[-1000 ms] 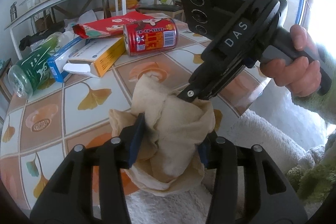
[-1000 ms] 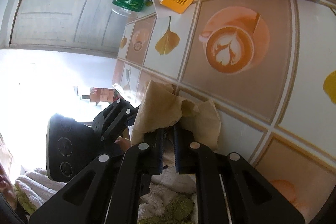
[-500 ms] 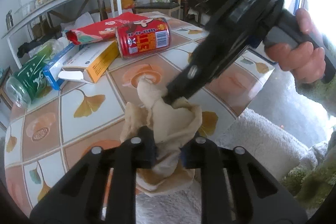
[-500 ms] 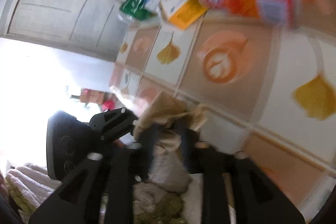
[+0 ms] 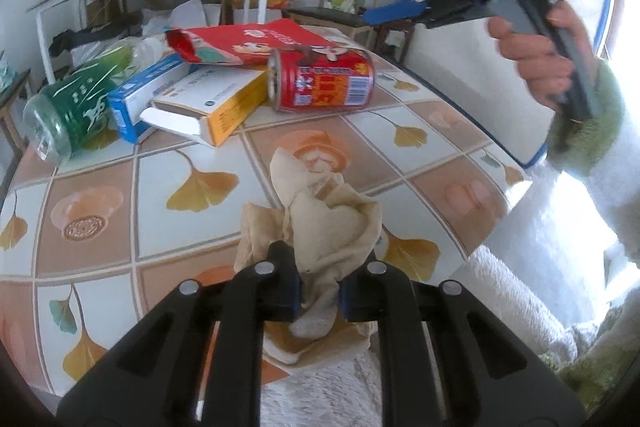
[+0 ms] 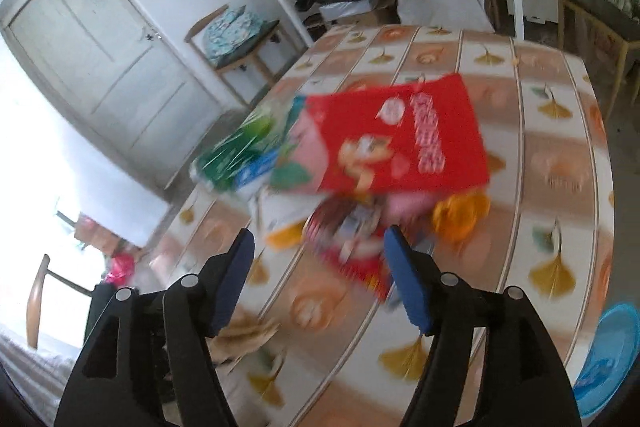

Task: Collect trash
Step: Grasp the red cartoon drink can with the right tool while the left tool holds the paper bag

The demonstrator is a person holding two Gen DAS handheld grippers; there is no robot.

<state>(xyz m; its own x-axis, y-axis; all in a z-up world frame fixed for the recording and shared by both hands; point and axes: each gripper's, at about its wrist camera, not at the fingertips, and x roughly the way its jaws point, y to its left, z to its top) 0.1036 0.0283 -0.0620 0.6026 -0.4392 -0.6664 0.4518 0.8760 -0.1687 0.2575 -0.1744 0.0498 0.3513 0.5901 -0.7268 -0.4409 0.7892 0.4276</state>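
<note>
1. Left claw is squeezed shut on a crumpled brown paper napkin, which hangs over the near edge of the table. Its jaws have just been closing on it.
2. Right claw is up above the table, wide open, with nothing in it. Its jaws have just been opening.
3. I think the napkin is very light and soft. It squashes easily and will not break. The bunched middle, where it is pinched now, looks like the best spot to hold.
4. More trash lies toward the far edge: a red can on its side, a yellow and white box, a blue box, a green bottle and a red snack bag.
5. The can has a barcode. The bottle has white writing, too small to read.
</note>
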